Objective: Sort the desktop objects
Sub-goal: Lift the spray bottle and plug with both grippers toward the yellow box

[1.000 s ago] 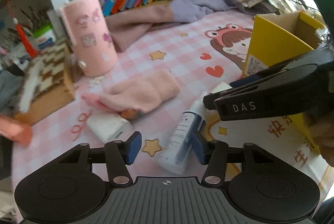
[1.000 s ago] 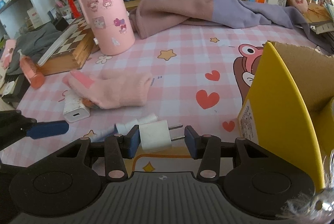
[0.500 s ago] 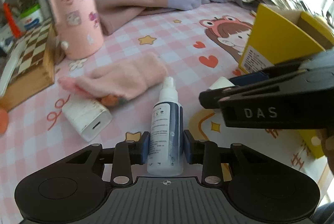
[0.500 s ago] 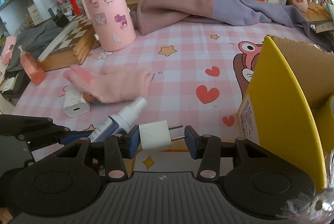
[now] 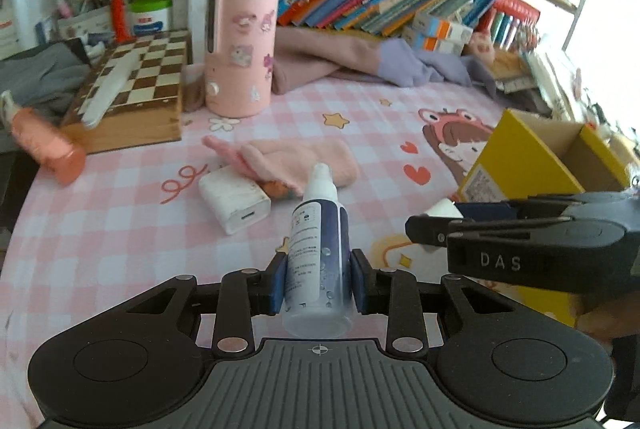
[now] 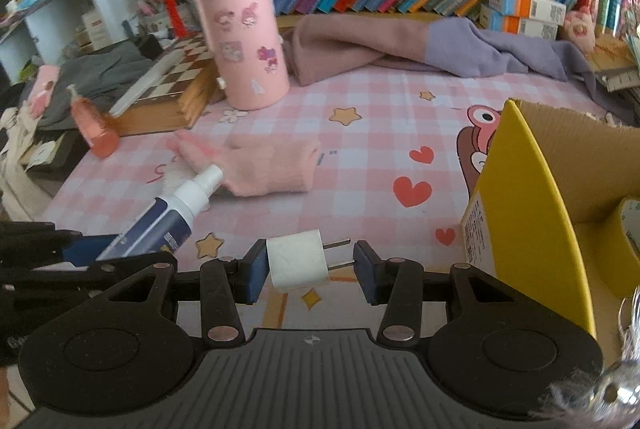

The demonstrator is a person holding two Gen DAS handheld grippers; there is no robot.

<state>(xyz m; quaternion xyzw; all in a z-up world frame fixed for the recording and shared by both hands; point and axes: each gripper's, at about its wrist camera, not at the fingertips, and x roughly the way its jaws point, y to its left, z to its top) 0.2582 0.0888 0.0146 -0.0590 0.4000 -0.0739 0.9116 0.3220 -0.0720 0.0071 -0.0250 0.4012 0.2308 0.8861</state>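
Pink checked bench [image 5: 120,213], cluttered. Yellow cardboard box [image 6: 532,197] at the right edge, open-topped, probably the sorting bin. Pink canister [image 6: 244,49] upright near the back; pink glove [image 6: 264,169] flat mid-bench, white power bank [image 5: 234,197] touching it. Spray bottle [image 5: 318,249] pinched across its body by the left claw [image 5: 318,283], base apparently clear of the cloth, nozzle pointing forward. White plug adapter [image 6: 298,265] inside the right claw [image 6: 308,273], prongs toward the right pad; contact with both pads unclear, so grip undecided. Step in hand, seemingly: pick-up of two items. Next, likely: carry right to the box, over its rim, then release.
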